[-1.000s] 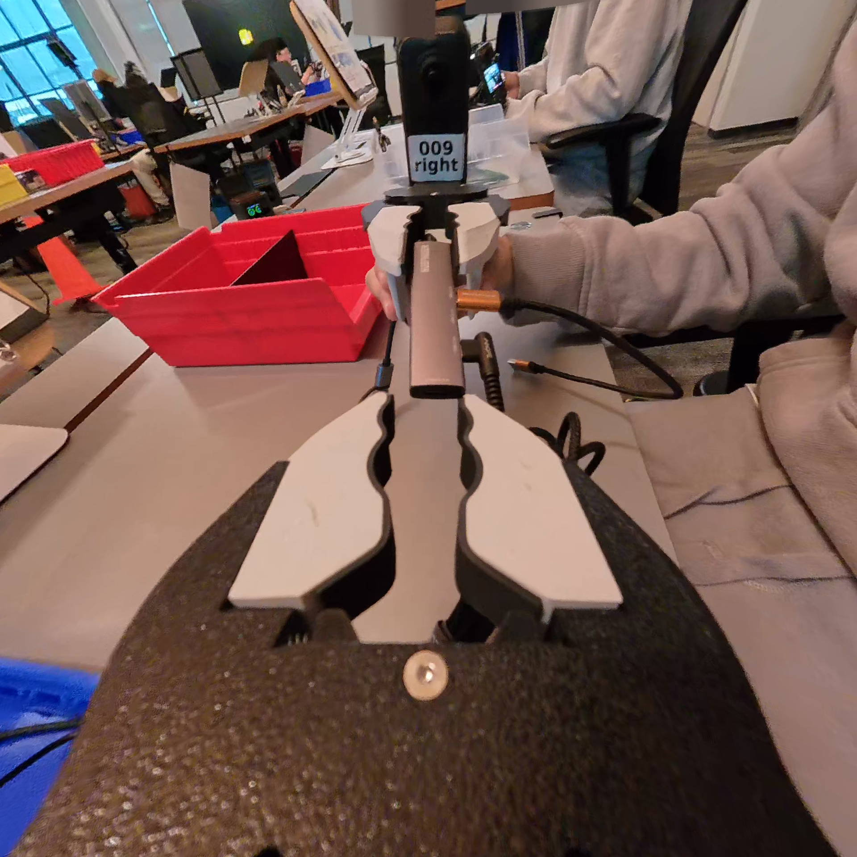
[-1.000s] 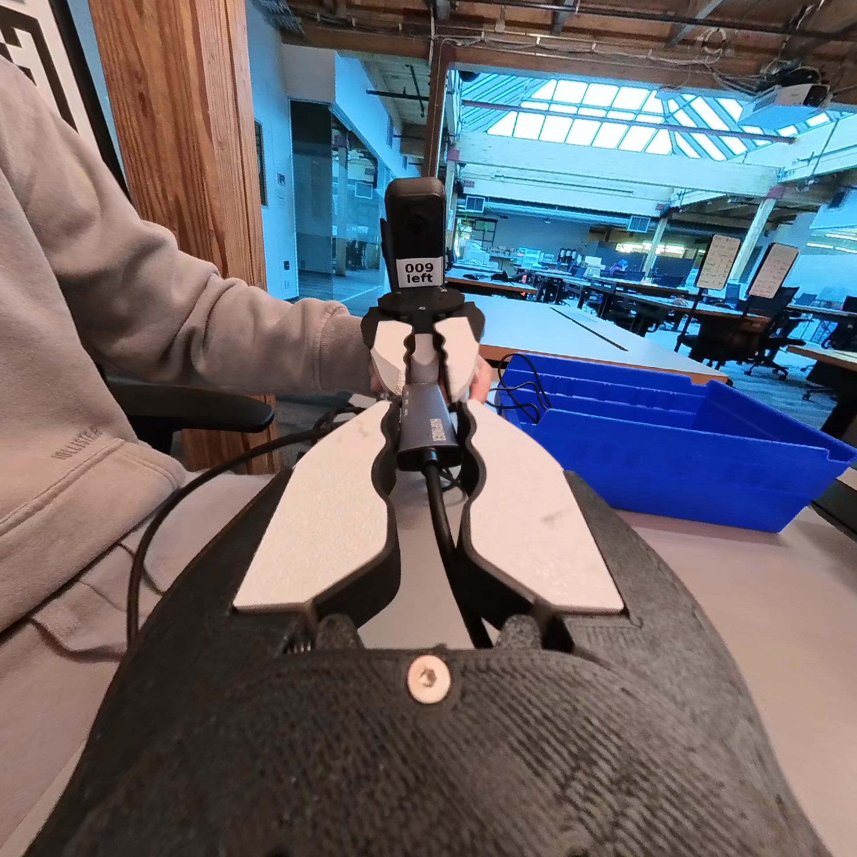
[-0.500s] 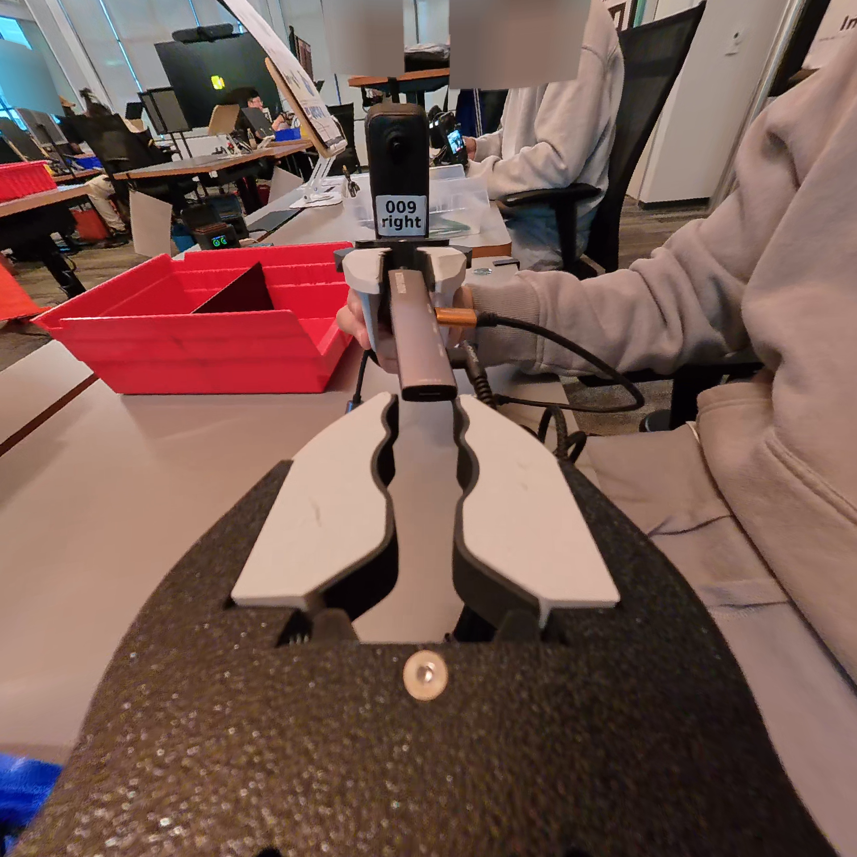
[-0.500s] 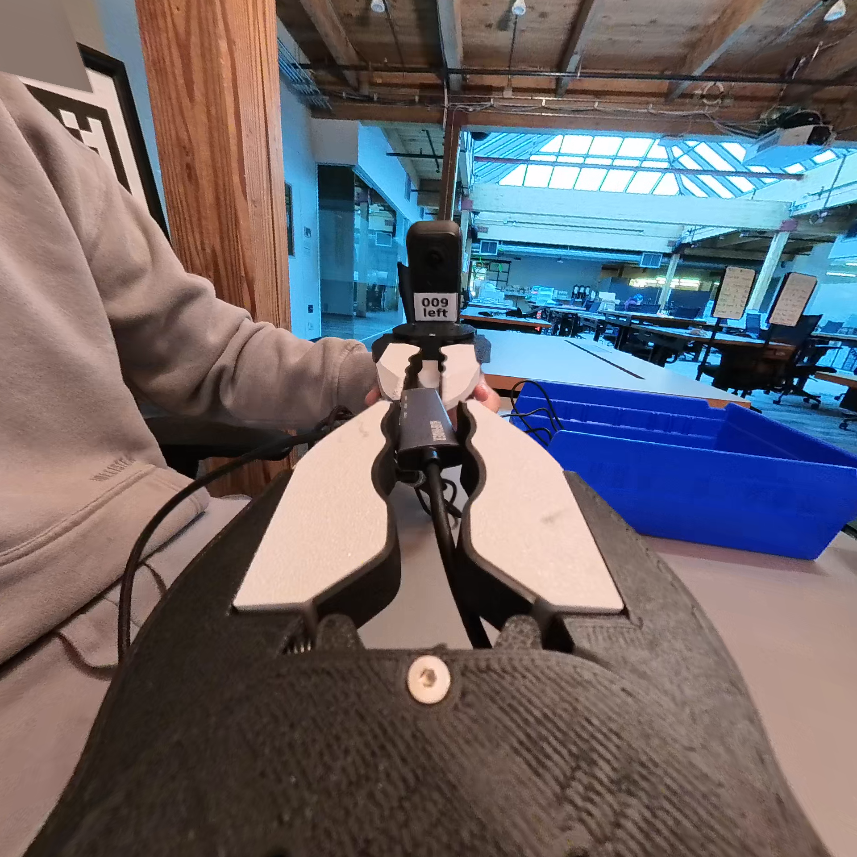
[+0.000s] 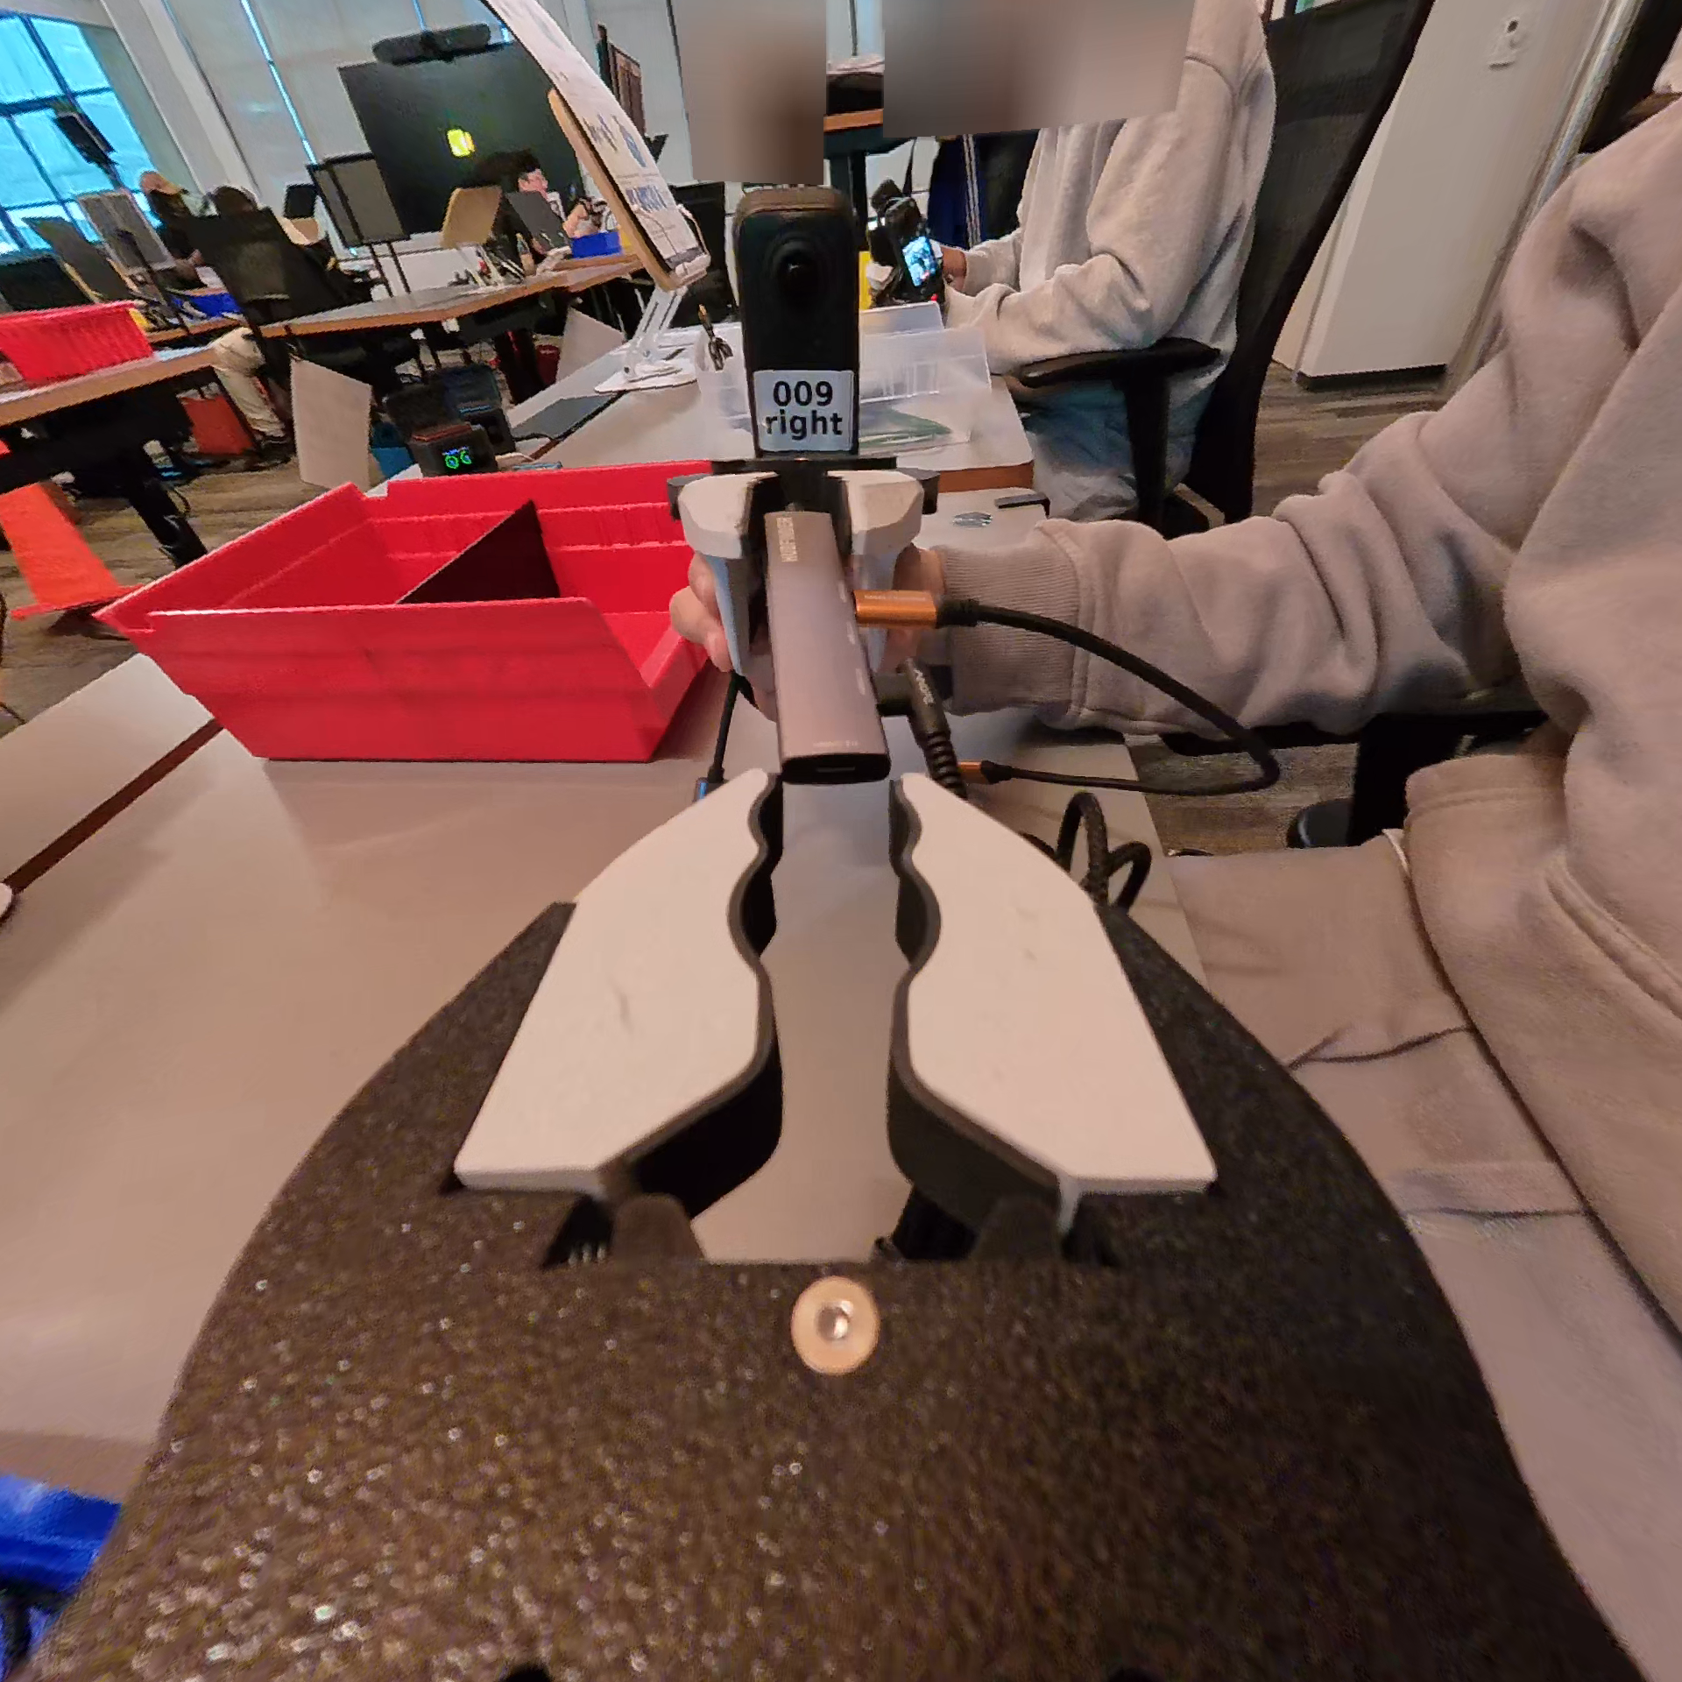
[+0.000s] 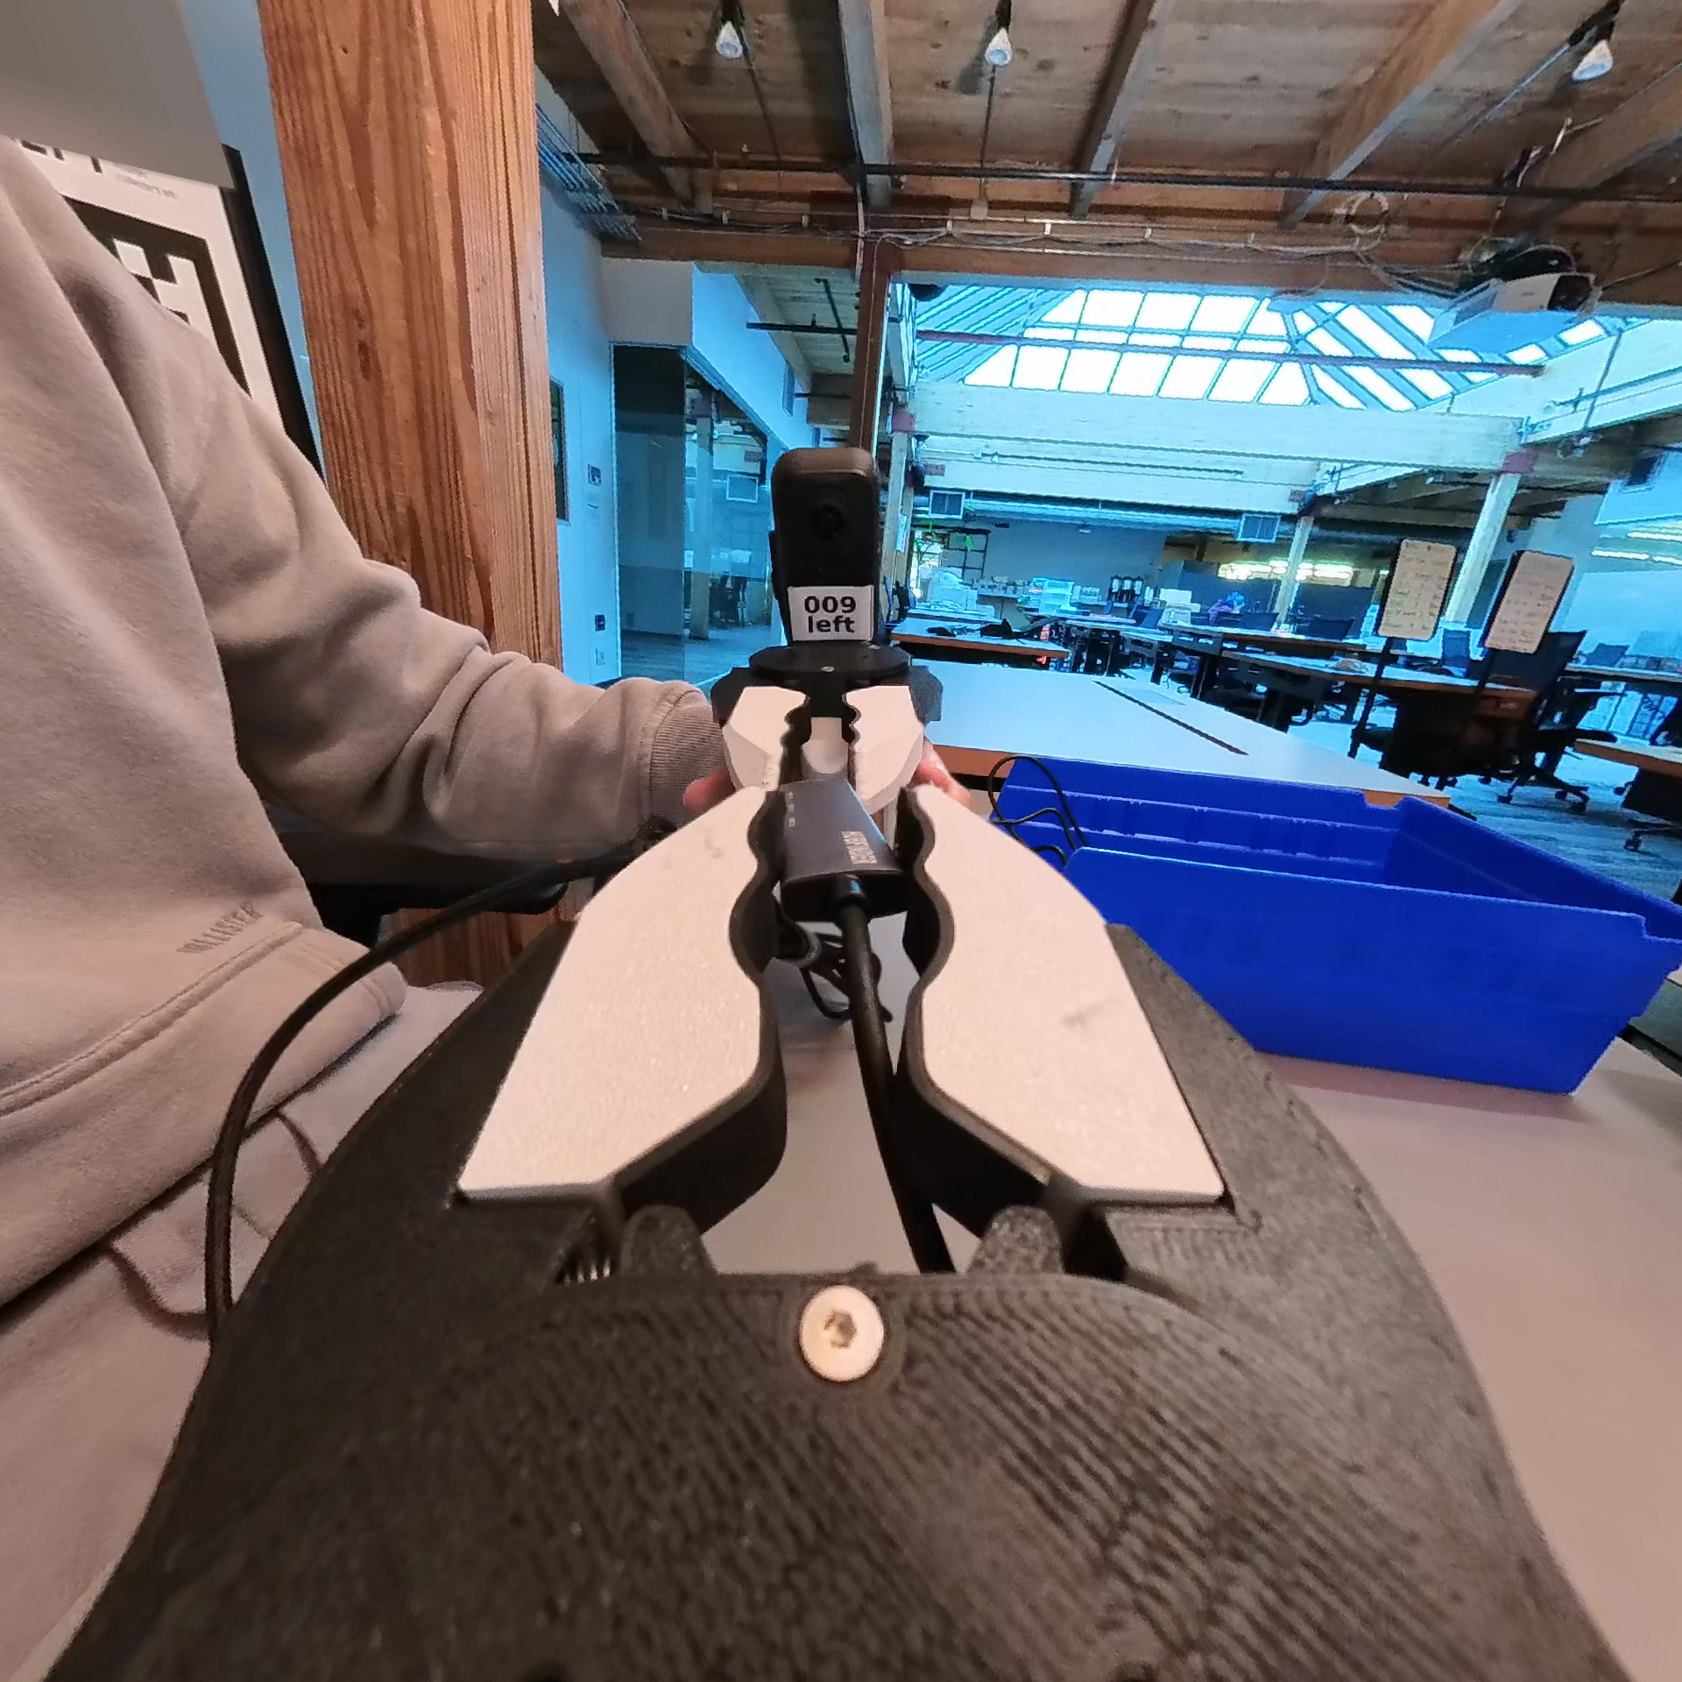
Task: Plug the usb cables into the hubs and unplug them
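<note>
A grey USB hub [image 5: 819, 655] is held off the table by my right gripper [image 5: 801, 523], which is shut on its far end. A black cable with an orange plug [image 5: 896, 607] is plugged into the hub's right side. My left gripper [image 5: 835, 787] is open and empty, with the hub's free end just at its fingertips. In the right wrist view my right gripper [image 6: 833, 801] clamps the hub [image 6: 833, 851]. The hub's own black cable [image 6: 874, 1047] runs back between the fingers. The left gripper [image 6: 819, 719] faces it.
A red bin [image 5: 410, 655] stands on the grey table [image 5: 273, 956] at the left. A blue bin [image 6: 1320, 956] holds some cable. A loose orange-tipped plug [image 5: 978, 772] and coiled cable lie under the hub. The person's sleeve [image 5: 1229, 582] and a wooden post [image 6: 410, 364] are close by.
Both grippers have shifted and turned slightly together. The right gripper still holds the hub, and the orange plug stays in it. The left gripper stays open.
</note>
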Action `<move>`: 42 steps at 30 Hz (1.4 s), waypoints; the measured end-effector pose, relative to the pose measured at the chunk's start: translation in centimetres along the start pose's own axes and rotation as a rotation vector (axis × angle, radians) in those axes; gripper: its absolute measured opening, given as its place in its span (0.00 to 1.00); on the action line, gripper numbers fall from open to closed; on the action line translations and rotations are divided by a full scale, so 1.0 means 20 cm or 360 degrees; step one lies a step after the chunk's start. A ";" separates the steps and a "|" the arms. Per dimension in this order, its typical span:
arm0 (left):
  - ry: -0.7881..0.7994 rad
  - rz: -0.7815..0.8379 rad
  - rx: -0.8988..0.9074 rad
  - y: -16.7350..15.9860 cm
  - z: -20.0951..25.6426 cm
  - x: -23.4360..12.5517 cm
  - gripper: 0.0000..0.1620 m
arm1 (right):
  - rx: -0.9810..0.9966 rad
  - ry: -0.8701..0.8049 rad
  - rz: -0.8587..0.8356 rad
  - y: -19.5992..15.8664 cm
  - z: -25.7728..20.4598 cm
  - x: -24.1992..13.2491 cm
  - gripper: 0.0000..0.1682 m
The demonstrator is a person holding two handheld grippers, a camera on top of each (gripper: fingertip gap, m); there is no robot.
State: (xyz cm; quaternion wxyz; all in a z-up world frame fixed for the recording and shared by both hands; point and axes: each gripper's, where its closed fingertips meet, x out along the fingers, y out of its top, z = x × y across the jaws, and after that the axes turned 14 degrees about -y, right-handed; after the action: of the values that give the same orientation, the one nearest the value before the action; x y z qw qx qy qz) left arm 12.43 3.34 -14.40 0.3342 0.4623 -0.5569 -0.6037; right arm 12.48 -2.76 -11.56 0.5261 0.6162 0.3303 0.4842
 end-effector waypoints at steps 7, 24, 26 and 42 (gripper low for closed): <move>0.0005 -0.0016 0.0009 0.00 0.00 0.01 0.13 | 0.0004 -0.0004 0.0018 0.00 0.00 0.00 0.15; -0.0153 0.0296 -0.0263 0.02 0.05 0.03 0.13 | 0.0025 0.0055 -0.0043 -0.04 -0.02 0.01 0.15; -0.0185 0.0335 -0.0254 0.04 0.06 0.02 0.14 | 0.0051 0.0065 -0.0019 -0.04 -0.03 0.02 0.15; 0.0158 0.0002 0.0033 -0.04 0.00 0.04 0.13 | 0.0048 0.0000 -0.0107 -0.10 0.02 0.00 0.15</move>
State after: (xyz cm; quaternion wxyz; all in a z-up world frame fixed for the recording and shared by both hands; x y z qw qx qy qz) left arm 12.24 2.82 -15.29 0.3568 0.4949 -0.5462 -0.5740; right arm 13.00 -2.47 -13.46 0.5327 0.6127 0.3582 0.4610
